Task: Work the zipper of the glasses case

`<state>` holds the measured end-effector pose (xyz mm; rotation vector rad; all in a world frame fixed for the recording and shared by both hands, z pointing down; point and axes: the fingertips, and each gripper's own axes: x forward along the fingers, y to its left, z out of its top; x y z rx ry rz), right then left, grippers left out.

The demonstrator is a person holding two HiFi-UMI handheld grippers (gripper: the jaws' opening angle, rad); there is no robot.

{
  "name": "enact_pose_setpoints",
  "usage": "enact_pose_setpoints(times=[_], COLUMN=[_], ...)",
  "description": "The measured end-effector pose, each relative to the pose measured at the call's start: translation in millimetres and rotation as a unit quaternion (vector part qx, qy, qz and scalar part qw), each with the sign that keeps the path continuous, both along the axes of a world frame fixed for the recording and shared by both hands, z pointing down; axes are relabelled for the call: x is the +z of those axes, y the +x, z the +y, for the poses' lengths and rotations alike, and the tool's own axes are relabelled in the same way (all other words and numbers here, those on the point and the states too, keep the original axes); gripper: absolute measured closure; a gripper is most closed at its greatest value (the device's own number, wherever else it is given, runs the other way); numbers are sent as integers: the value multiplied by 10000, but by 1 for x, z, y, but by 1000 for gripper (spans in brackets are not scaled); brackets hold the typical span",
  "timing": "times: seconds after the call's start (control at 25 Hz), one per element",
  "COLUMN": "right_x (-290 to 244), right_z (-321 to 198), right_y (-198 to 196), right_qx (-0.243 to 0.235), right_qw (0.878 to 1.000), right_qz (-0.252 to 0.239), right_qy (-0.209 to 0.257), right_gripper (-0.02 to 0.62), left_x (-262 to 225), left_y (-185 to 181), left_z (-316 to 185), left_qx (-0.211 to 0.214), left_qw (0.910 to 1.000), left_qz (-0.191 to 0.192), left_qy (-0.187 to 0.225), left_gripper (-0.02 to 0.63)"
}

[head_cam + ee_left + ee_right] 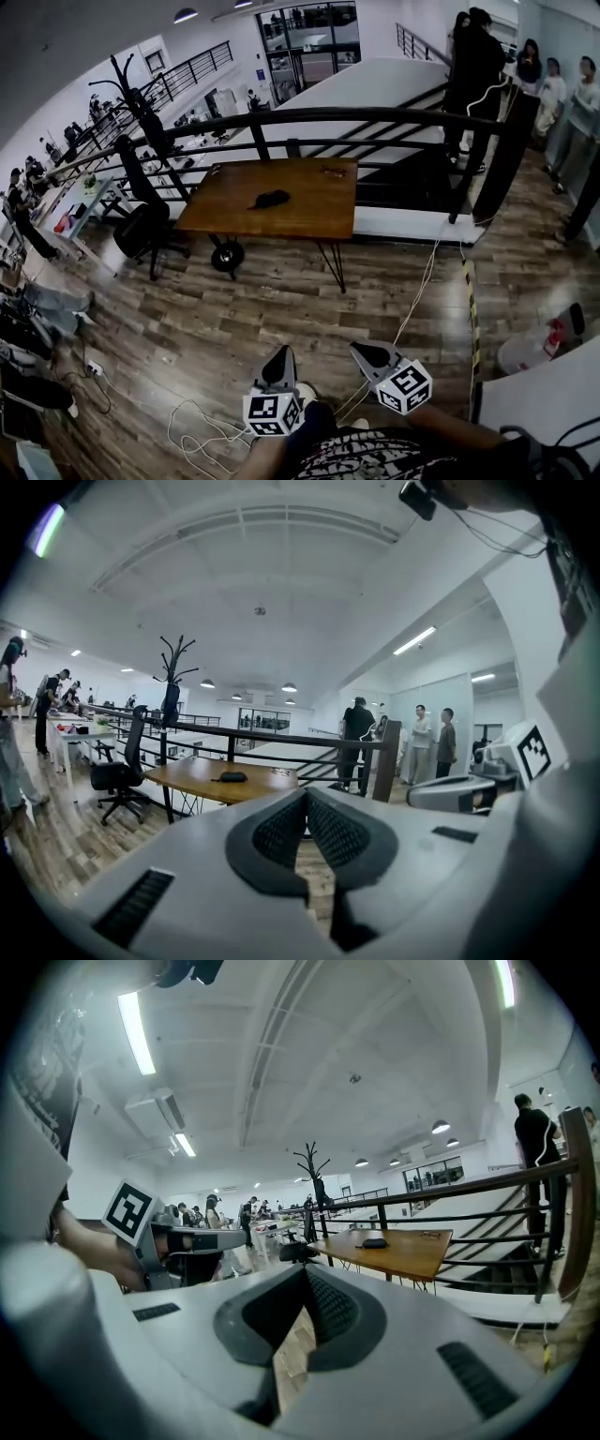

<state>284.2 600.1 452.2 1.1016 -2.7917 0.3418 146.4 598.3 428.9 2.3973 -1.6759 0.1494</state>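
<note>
1. Left tongs (305,797), one: jaws together, nothing held between them
2. Right tongs (305,1279), one: jaws together, likewise empty; carried just beside the left tongs
3. Glasses case (271,199), one: dark, laid on the table (309,211) well ahead of both tongs, untouched; long axis set roughly across the tongs' line
4. Bearing: case is found almost straight ahead of the left tongs and ahead-left of the right; left is judged marginally nearer
5. Also counted: one table, one office chair (141,230) ahead-left
</note>
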Motion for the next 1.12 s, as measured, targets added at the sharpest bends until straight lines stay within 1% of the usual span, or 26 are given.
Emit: enact_pose_setpoints(times=[0.16, 0.28, 0.44, 0.56, 0.72, 0.92, 1.04, 1.12], right_x=[8, 6, -1, -8, -10, -13, -13, -14], right_z=[-27, -56, -97, -132, -178, -232, -257, -272], right_y=[-18, -38, -71, -98, -130, -169, -188, -190], right_qx=[-50, -61, -59, 10, 151, 381, 476, 551], right_qw=[9997, 9995, 9993, 9991, 9988, 9985, 9982, 9978], right_qz=[183, 286, 368, 417, 468, 382, 360, 374], right_qy=[-121, -139, -79, -66, -79, -43, -27, -62], right_gripper=[598, 598, 599, 599, 598, 600, 598, 599], left_x=[11, 14, 8, 1, 5, 6, 8, 10], left_y=[-18, -44, -82, -105, -129, -162, -186, -200], left_z=[-28, -59, -106, -144, -190, -247, -275, -290], left_qx=[-28, -110, -178, -57, 195, 483, 443, 312], left_qw=[9998, 9995, 9992, 9992, 9990, 9982, 9981, 9979], left_qz=[157, 270, 367, 398, 409, 366, 416, 570], left_qy=[-76, -120, -20, 31, -17, -14, 27, -13], left_gripper=[598, 598, 598, 598, 598, 598, 598, 598])
